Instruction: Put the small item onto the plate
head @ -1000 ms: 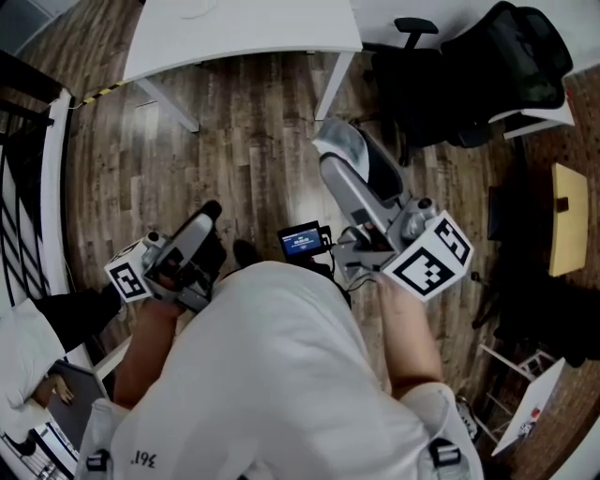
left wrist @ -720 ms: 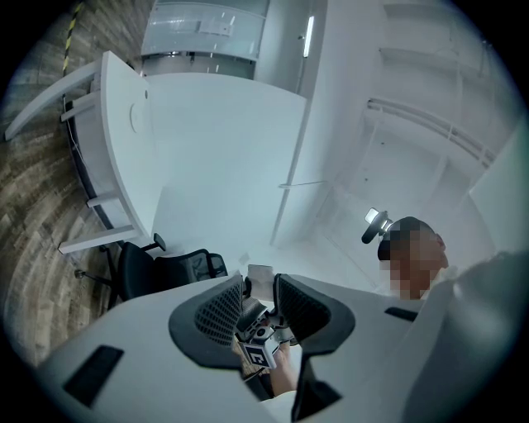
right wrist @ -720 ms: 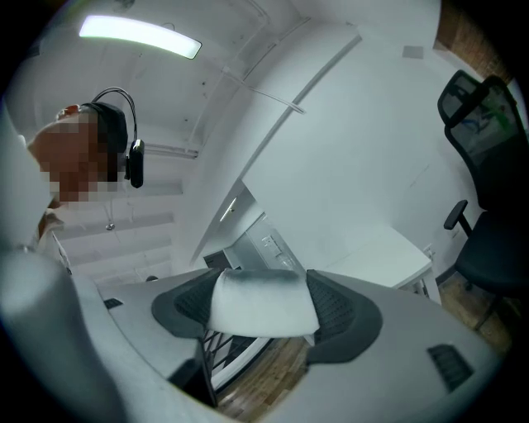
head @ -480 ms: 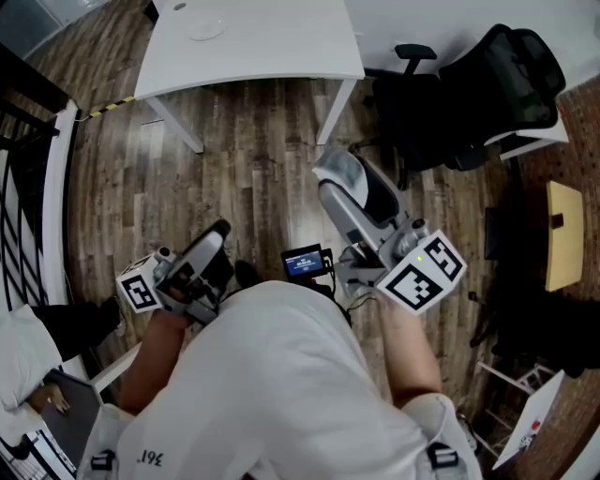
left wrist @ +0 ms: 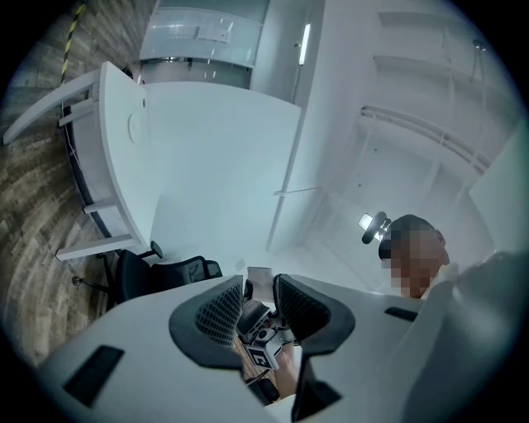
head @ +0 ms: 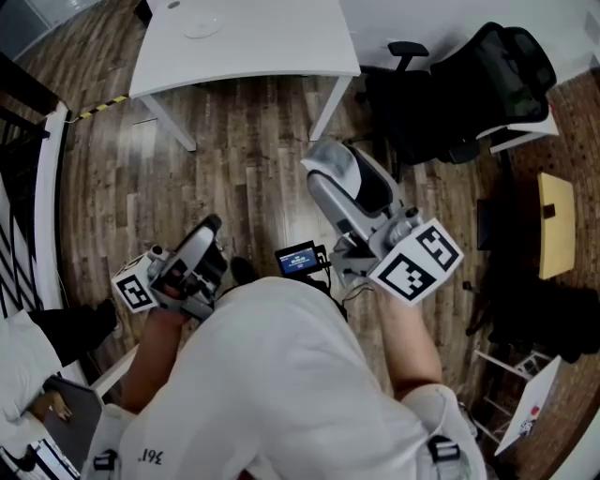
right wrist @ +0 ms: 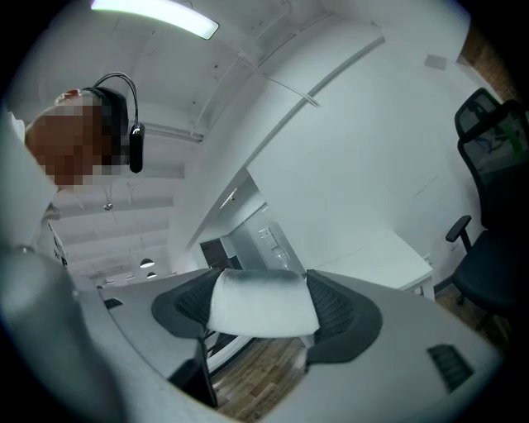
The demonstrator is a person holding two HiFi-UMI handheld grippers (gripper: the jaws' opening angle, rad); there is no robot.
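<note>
Currently: small pale item [right wrist: 263,301] sitting clamped crosswise between the jaws of the right claw [head: 342,183], carried above the wooden floor [head: 244,141]. Plate [head: 202,27] lying well apart, ahead and to that claw's left, on the white table [head: 281,42]. Left claw [head: 204,234] hanging narrowly parted, gripping nothing.
</note>
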